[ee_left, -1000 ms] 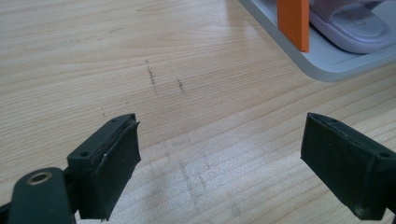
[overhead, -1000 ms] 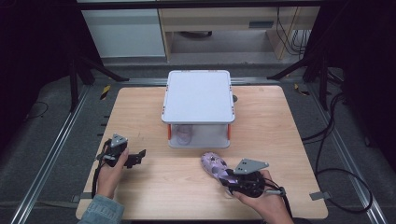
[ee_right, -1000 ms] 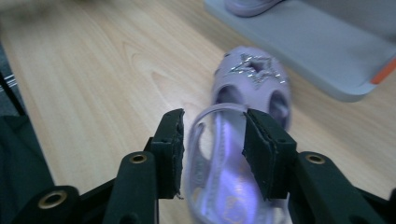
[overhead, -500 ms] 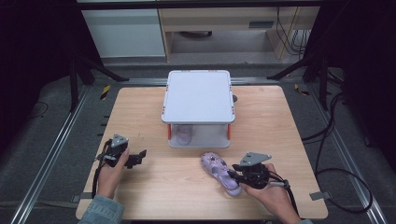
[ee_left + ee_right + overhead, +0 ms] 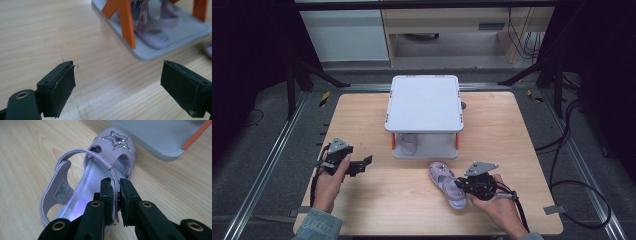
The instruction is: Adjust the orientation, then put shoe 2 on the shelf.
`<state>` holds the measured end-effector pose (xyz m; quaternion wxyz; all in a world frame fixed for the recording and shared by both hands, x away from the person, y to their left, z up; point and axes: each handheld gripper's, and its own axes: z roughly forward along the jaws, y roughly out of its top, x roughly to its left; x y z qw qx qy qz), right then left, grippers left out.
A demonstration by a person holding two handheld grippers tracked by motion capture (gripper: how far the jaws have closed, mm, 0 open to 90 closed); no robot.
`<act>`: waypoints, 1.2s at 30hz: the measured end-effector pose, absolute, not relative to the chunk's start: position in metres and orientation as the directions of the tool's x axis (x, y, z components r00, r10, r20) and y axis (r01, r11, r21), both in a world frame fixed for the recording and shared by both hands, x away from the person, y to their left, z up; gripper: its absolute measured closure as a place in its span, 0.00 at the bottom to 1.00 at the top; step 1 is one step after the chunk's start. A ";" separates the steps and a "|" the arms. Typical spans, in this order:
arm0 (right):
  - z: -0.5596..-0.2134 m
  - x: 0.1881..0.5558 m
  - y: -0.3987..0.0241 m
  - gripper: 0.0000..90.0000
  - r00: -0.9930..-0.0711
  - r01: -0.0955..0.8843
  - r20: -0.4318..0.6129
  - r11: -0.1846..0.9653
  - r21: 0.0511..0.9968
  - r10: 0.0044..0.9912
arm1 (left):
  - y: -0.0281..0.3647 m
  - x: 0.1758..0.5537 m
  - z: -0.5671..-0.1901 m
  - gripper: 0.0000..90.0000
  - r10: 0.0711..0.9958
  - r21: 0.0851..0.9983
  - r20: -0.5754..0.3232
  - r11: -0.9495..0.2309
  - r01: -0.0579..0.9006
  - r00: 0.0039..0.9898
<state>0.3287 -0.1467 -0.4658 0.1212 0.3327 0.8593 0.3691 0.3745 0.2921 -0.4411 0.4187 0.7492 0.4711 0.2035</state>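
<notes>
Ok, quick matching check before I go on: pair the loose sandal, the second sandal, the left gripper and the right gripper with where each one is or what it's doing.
1. loose sandal
2. second sandal
3. left gripper
4. right gripper

a. jaws wide apart over bare table
b. on the rack's lower shelf
c. on the table in front of the rack
d. jaws just closed on a sandal's side

Pairs: 1-c, 2-b, 3-a, 4-d
</notes>
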 end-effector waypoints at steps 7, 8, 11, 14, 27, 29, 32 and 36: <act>-0.459 0.334 -0.139 0.91 -0.698 0.518 0.074 0.431 0.739 0.712 | 0.287 0.390 -0.391 0.14 0.834 0.841 -0.069 -0.246 0.482 0.547; -0.458 0.336 -0.137 0.91 -0.689 0.524 0.080 0.418 0.742 0.720 | 0.285 0.393 -0.384 0.14 0.827 0.842 -0.066 -0.254 0.476 0.559; -0.456 0.342 -0.134 0.91 -0.667 0.536 0.094 0.388 0.749 0.739 | 0.275 0.401 -0.365 0.15 0.806 0.851 -0.066 -0.263 0.455 0.589; -0.454 0.346 -0.132 0.91 -0.651 0.544 0.103 0.367 0.755 0.752 | 0.263 0.408 -0.351 0.15 0.780 0.855 -0.076 -0.270 0.443 0.621; -0.458 0.366 -0.121 0.91 -0.571 0.583 0.167 0.254 0.772 0.803 | 0.216 0.438 -0.339 0.36 0.703 0.866 -0.078 -0.304 0.398 0.707; -0.459 0.369 -0.120 0.91 -0.561 0.584 0.174 0.238 0.776 0.809 | 0.210 0.443 -0.339 0.41 0.701 0.866 -0.068 -0.311 0.391 0.710; -0.461 0.373 -0.118 0.92 -0.546 0.586 0.185 0.216 0.781 0.817 | 0.201 0.450 -0.339 0.50 0.701 0.863 -0.072 -0.313 0.397 0.709; -0.463 0.377 -0.115 0.92 -0.529 0.584 0.193 0.190 0.789 0.826 | 0.191 0.458 -0.340 0.61 0.701 0.852 -0.047 -0.344 0.395 0.711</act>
